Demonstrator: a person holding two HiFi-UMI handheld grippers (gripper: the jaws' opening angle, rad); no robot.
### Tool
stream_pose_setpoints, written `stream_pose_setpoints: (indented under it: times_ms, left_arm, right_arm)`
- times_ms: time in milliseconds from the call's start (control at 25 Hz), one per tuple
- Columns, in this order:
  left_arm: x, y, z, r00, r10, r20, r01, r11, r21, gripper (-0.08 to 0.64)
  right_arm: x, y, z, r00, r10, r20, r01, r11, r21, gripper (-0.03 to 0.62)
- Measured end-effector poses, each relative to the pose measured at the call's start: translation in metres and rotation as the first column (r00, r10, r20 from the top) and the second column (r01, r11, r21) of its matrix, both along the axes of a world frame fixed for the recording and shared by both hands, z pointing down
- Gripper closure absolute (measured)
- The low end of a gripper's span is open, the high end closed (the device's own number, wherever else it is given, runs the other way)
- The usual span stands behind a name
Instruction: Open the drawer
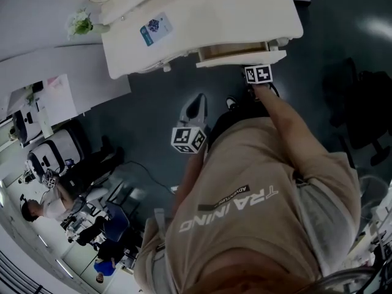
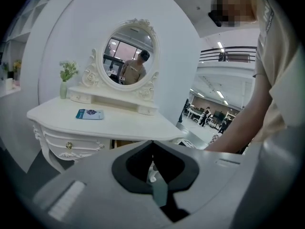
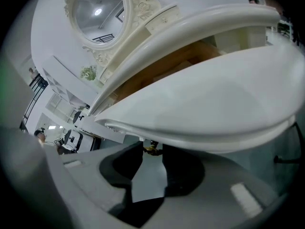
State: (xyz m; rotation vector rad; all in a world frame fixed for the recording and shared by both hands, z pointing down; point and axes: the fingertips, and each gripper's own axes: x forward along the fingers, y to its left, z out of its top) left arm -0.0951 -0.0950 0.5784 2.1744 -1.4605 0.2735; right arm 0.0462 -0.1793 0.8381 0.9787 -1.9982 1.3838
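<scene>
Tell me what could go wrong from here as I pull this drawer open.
The right gripper pinches the brass knob only at the very tips of its fingers, so it could slip off mid-pull. The drawer already stands part way out of the dressing table; a hard tug might bring it right out. A jerk could also wobble the flower vase on top.

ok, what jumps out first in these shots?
The white dressing table at the head view's top, its drawer pulled partly out. The right claw is closed on the drawer's brass knob under the front edge. The left claw hangs back, shut and empty, facing the oval mirror.
</scene>
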Motion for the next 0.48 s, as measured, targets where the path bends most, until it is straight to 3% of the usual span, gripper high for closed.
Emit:
stream_pose_setpoints:
  times_ms: [480]
  left_arm:
    - [-0.063,0.066,0.018,0.998,0.056,-0.042,-0.057,0.998,-0.022,0.552]
  right_arm:
    - [-0.008,0.065,0.000,0.998,0.041,-0.046,-0.042,0.999,-0.016,0.460]
